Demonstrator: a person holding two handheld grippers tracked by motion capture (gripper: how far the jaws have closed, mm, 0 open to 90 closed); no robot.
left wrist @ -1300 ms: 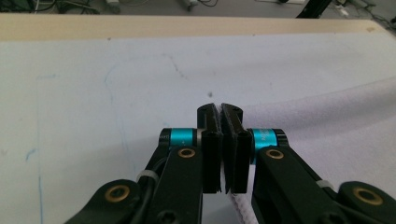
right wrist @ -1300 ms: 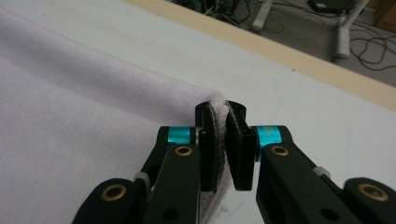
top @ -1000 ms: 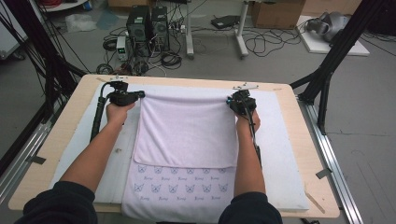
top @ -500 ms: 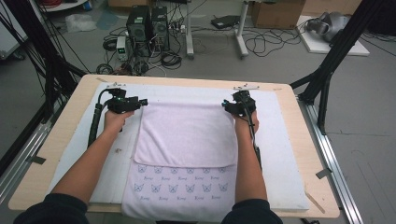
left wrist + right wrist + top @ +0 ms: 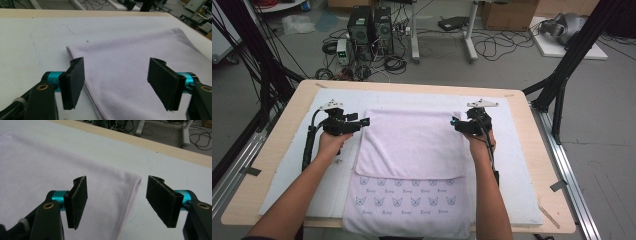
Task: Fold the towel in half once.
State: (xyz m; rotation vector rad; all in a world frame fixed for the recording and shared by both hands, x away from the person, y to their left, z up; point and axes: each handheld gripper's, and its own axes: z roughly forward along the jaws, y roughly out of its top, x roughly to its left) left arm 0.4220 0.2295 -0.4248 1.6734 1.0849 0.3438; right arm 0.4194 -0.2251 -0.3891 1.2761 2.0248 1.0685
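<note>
**A:** High view, nearest row first. What is listed?

**B:** Two forearms entering from the bottom edge. Between them, a pale lilac towel (image 5: 412,170), folded: its near layer, printed with small animal faces, hangs over the table's (image 5: 277,150) front edge; the plain upper layer lies flat farther back. Under it, a white mat (image 5: 517,165) covers most of the wooden top.

**A:** Grippers?

**B:** Left gripper (image 5: 364,121), held at the towel's far left corner. Right gripper (image 5: 453,121), held at the far right corner. Each carries a grey plate on top.

**A:** Jaw state, left gripper view?

**B:** Left gripper (image 5: 117,85): jaws spread wide, nothing between the pads. The towel's (image 5: 140,65) hemmed side edge runs just inside the left pad, the corner beyond it on the mat (image 5: 32,45).

**A:** Right gripper view?

**B:** Right gripper (image 5: 117,202): jaws likewise apart, empty. The towel's (image 5: 50,165) folded corner lies between the pads, nearer the right one. Whether pads touch cloth, cannot tell.

**A:** Far row?

**B:** Floor beyond the table: computer towers (image 5: 369,25), tangled cables (image 5: 497,47), black frame legs (image 5: 569,65).
</note>
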